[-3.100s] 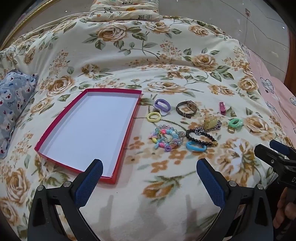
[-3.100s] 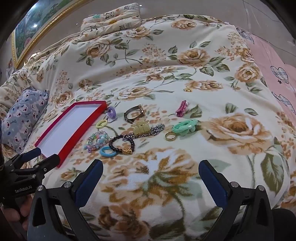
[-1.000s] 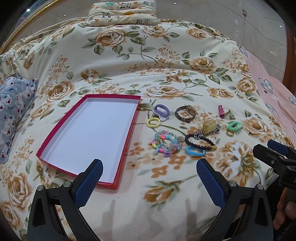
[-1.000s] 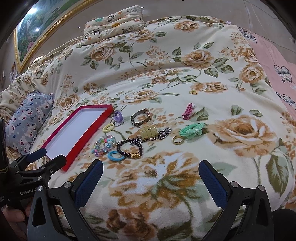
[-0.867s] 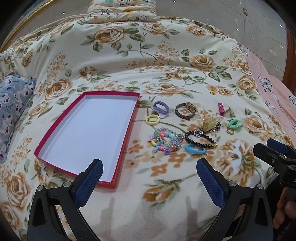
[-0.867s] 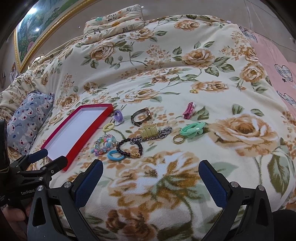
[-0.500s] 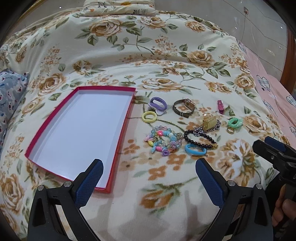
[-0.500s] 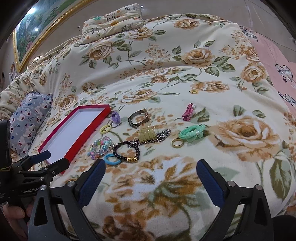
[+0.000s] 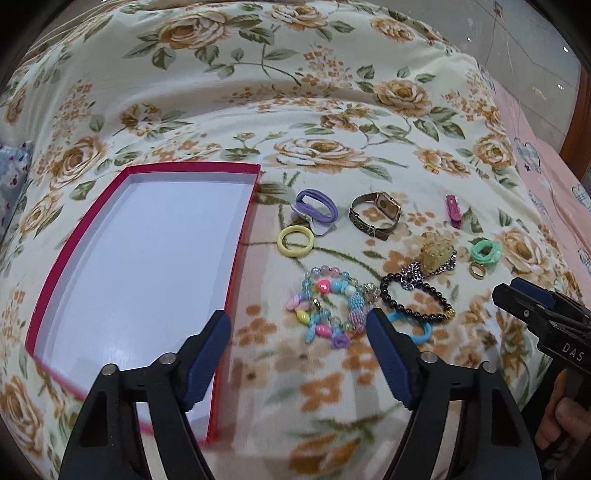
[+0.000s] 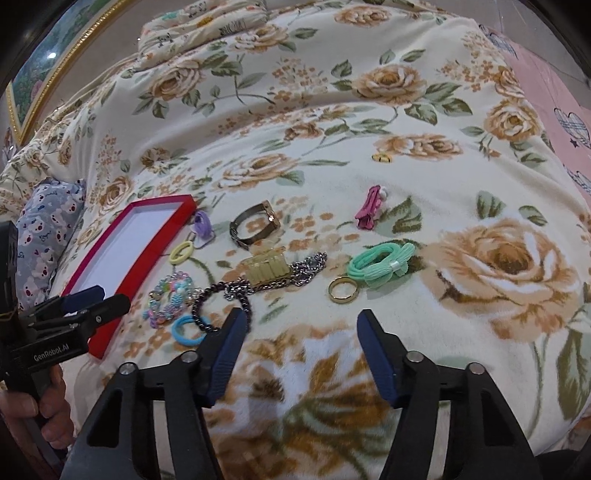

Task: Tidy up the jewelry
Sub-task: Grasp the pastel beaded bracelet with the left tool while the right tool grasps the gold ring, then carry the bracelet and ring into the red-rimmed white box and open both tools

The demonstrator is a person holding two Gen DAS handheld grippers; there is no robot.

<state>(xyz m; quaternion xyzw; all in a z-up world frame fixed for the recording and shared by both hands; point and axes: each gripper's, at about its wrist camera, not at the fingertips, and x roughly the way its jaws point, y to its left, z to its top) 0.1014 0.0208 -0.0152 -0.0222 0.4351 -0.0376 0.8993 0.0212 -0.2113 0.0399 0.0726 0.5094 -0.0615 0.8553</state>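
Note:
An empty red box with a white floor [image 9: 243, 221] [image 10: 159, 236] lies on the floral bedspread. To its right lie several jewelry pieces: a colorful bead bracelet [image 9: 328, 306] [image 10: 170, 295], a black bead bracelet [image 9: 413, 302], a blue ring [image 10: 186, 330], a yellow ring [image 9: 294, 241], a purple hair tie [image 9: 316, 210], a watch [image 9: 375, 216] [image 10: 255, 221], a gold ring [image 10: 343, 290], a green hair tie [image 10: 380, 264] and a pink clip [image 10: 369, 208]. My left gripper [image 9: 297, 325] is open, just before the colorful bracelet. My right gripper [image 10: 299, 325] is open, before the gold ring.
A blue patterned pillow [image 10: 44, 221] lies left of the box. A folded floral quilt [image 10: 207, 22] sits at the far end of the bed. A pink sheet [image 9: 561, 192] borders the right side. A gold-framed picture [image 10: 48, 55] hangs at far left.
Both grippers have moved forward toward the jewelry and their jaws have narrowed, though they remain open. Nothing on the bed has moved.

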